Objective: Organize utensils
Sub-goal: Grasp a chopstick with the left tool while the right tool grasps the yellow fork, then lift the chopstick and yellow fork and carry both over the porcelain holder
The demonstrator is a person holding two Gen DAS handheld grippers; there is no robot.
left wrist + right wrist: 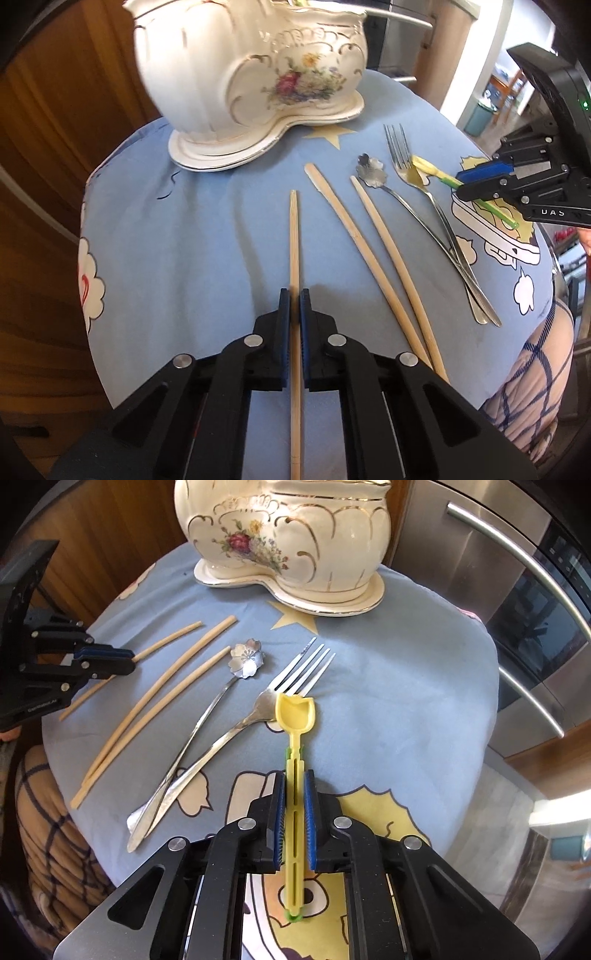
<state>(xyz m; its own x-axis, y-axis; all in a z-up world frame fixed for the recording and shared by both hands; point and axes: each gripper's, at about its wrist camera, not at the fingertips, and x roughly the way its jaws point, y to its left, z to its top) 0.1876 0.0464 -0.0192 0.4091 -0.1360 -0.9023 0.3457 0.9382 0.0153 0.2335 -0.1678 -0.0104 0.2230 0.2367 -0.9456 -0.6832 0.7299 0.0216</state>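
Observation:
My left gripper (294, 295) is shut on a wooden chopstick (294, 236) that points toward the ornate white floral vase (251, 70). Two more chopsticks (373, 254) lie to its right on the blue cloth. A flower-headed metal spoon (370, 172) and a metal fork (399, 151) lie crossed further right. My right gripper (295, 779) is shut on a yellow plastic spoon (295, 716), its bowl just over the fork's neck (266, 701). The left gripper also shows in the right wrist view (129, 662), and the right gripper in the left wrist view (461, 186).
The table is round, covered by a blue cartoon-print cloth (184, 240). Wooden cabinets (44, 147) stand to the left. A stainless steel appliance with bar handles (517, 609) stands to the right. The vase (291, 535) sits at the table's far side.

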